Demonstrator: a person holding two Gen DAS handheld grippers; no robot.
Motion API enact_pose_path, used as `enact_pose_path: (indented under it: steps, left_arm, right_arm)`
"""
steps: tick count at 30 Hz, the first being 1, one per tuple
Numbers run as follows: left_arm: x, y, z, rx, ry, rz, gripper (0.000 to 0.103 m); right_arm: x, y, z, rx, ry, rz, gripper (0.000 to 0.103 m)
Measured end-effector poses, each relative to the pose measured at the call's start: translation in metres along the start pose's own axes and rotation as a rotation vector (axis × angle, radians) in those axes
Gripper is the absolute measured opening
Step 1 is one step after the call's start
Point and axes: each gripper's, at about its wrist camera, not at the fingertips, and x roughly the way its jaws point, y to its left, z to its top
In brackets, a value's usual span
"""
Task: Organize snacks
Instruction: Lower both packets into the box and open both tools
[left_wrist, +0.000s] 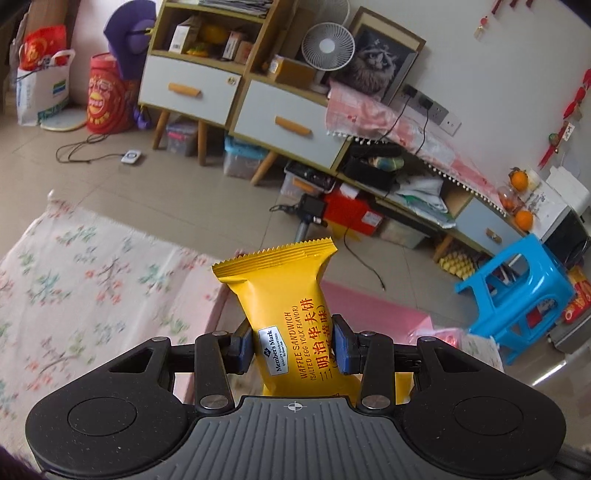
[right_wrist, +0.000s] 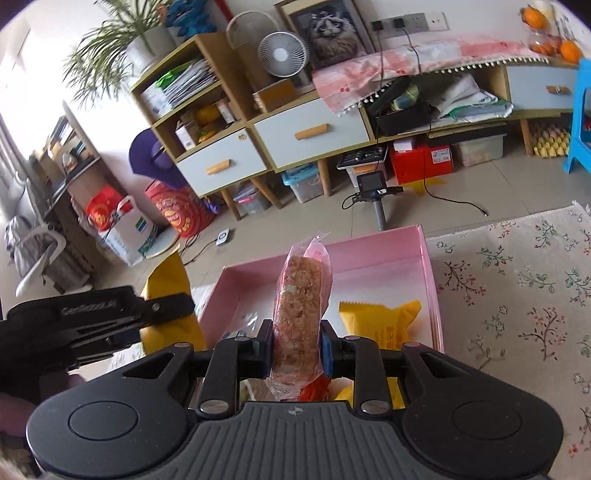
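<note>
So both grippers are busy right now. The left gripper (left_wrist: 293, 345) is clamped on a yellow waffle pack (left_wrist: 286, 314), squeezing it around its lower half so the crimped top edge sticks up and leans a bit to the left. It's held up in the air, over the edge of the floral cloth (left_wrist: 85, 280) that covers the desk, with a corner of the pink box (left_wrist: 354, 299) peeking out behind it.

The right gripper (right_wrist: 295, 349) is clenched on a rice bar (right_wrist: 301, 299) in a clear wrapper, gripping it near the bottom so it stands nearly upright, tipped slightly right at the top. It hangs above the pink box (right_wrist: 430, 273), which sits open on the desk with its right wall along the floral cloth (right_wrist: 517, 280). Inside the box, just right of the rice bar, lies another yellow pack (right_wrist: 380, 323). A bit of red wrapper (right_wrist: 314, 391) shows under the right gripper, but I can't tell what it is.

From the right wrist view you can also see the left gripper (right_wrist: 110, 314) off to the left side with its yellow waffle pack (right_wrist: 166, 280) poking out behind it, beside the box and outside it.

Background is a tiled floor (left_wrist: 147, 177), a low cabinet (right_wrist: 295, 129) with drawers, a small white fan (right_wrist: 282, 53) and a blue stool (left_wrist: 517, 291).
</note>
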Motion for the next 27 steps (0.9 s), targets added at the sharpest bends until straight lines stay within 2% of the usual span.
enact_pose_path:
  steps: [7,12,15,17,19,20,27]
  left_arm:
    - [0.034,-0.010,-0.001,0.053,-0.009,0.048,0.039]
    - [0.046,-0.009,-0.007,0.055,-0.011,0.081,0.039]
    - [0.046,-0.009,-0.009,0.057,-0.019,0.097,0.042]
    - [0.046,-0.009,-0.009,0.067,-0.023,0.096,0.051]
    - [0.044,-0.011,-0.009,0.085,-0.030,0.090,0.063]
    - [0.042,-0.011,-0.009,0.093,-0.031,0.085,0.068]
    - [0.024,-0.012,-0.013,0.131,-0.040,0.074,0.079]
  right_arm:
    - [0.021,-0.006,0.000,0.010,0.012,-0.024,0.014]
    - [0.027,-0.009,0.002,0.008,0.014,-0.048,0.014]
    - [0.027,-0.011,0.004,0.000,0.010,-0.063,0.018]
    - [0.025,-0.010,0.005,-0.004,0.005,-0.074,0.019]
    - [0.023,-0.010,0.005,-0.004,0.002,-0.082,0.023]
    - [0.023,-0.010,0.005,-0.002,-0.001,-0.090,0.029]
    - [0.010,-0.008,0.004,0.011,-0.023,-0.120,0.054]
